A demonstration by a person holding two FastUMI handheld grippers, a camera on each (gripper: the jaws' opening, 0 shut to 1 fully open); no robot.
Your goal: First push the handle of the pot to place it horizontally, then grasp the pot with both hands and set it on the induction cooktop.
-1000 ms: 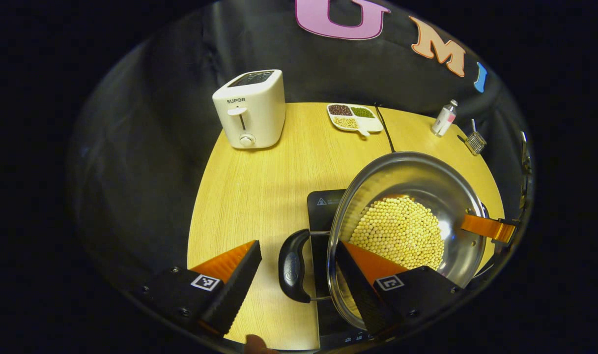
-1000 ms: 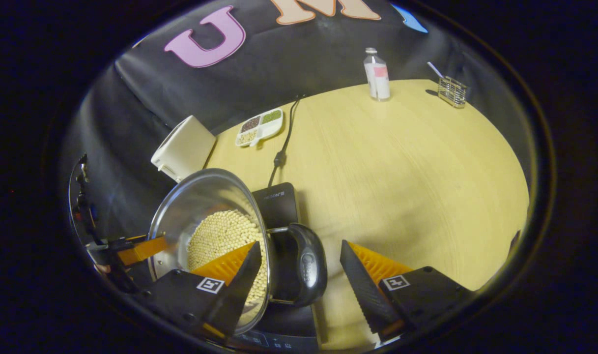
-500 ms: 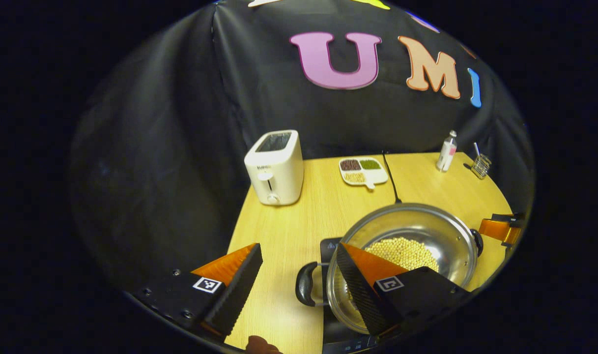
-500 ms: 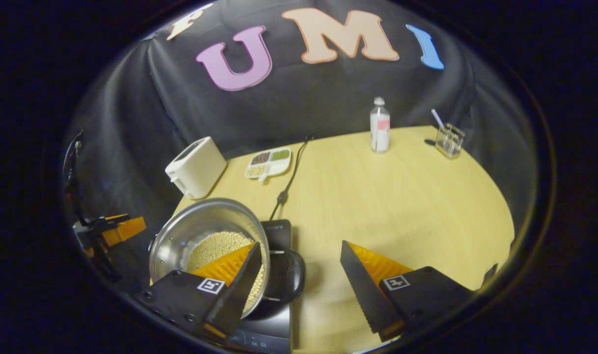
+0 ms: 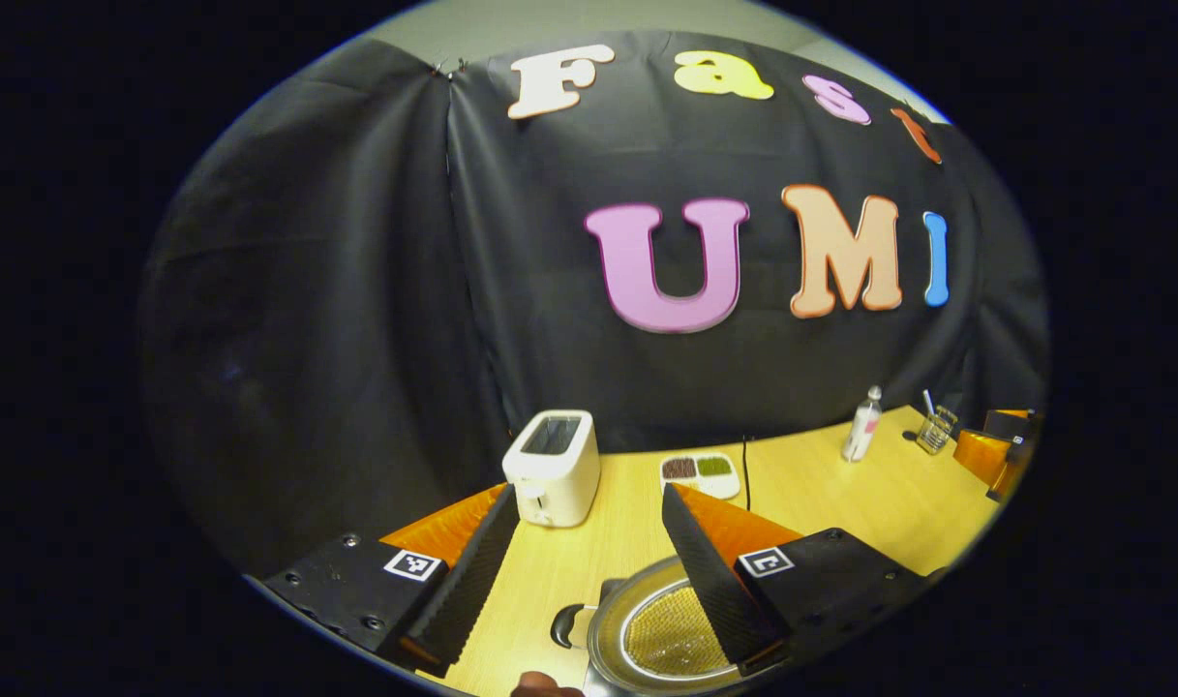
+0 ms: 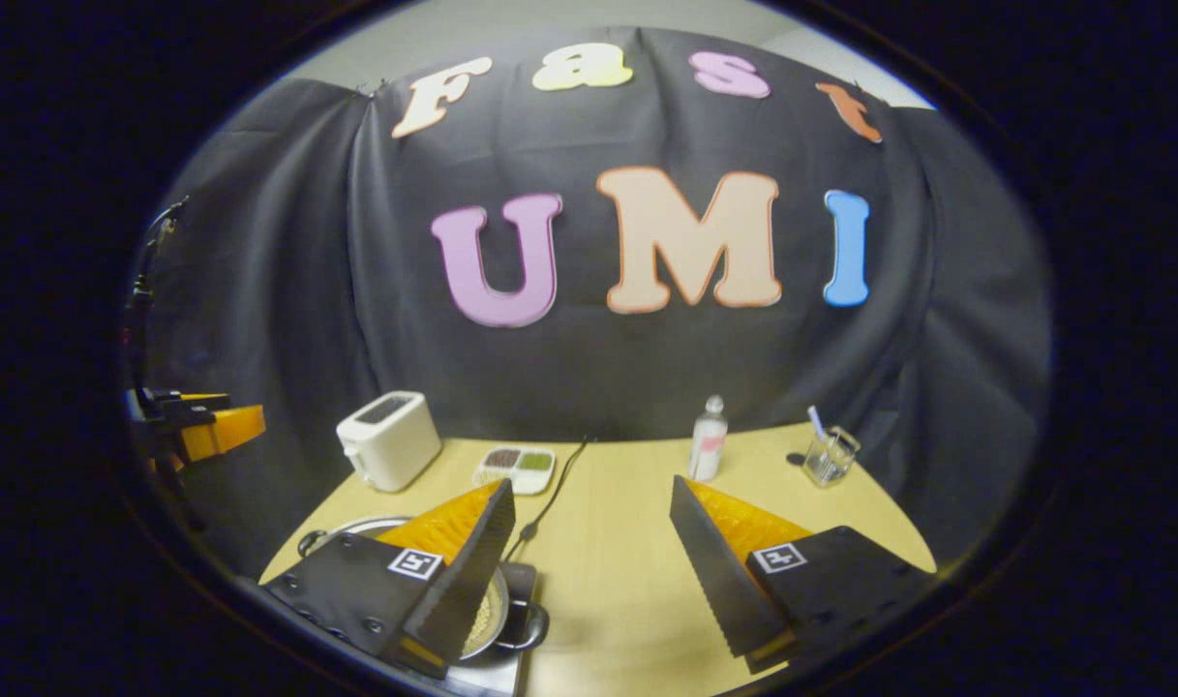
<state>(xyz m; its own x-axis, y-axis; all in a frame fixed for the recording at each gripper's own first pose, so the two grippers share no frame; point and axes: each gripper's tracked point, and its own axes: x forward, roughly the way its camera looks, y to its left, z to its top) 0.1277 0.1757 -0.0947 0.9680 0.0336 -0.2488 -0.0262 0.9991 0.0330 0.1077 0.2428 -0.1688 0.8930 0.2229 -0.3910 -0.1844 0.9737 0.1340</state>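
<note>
The steel pot (image 5: pixel 610 629) holds pale beans and sits low in the left gripper view, with its black handle (image 5: pixel 565 627) pointing left. In the right gripper view the pot (image 6: pixel 354 529) rests on the black induction cooktop (image 6: pixel 523 578), partly hidden behind a finger, and its near handle (image 6: pixel 530 624) points right. My left gripper (image 5: pixel 587 492) hangs open well above the pot and holds nothing. My right gripper (image 6: pixel 590 484) is also open and empty, high over the table. Each gripper appears small at the edge of the other's view, the right gripper (image 5: pixel 995 450) and the left gripper (image 6: pixel 211 426).
A white toaster (image 5: pixel 553 467) stands at the back left of the wooden table (image 6: pixel 627 542). Beside it lie a divided dish of beans (image 5: pixel 700 472) and a black cable (image 6: pixel 550 494). A small bottle (image 6: pixel 709 452) and a glass holder (image 6: pixel 829 455) stand at the back right.
Both grippers have risen and drawn back from the pot's handles, staying open. The views now tilt up toward the wall. The pot stays on the cooktop.
</note>
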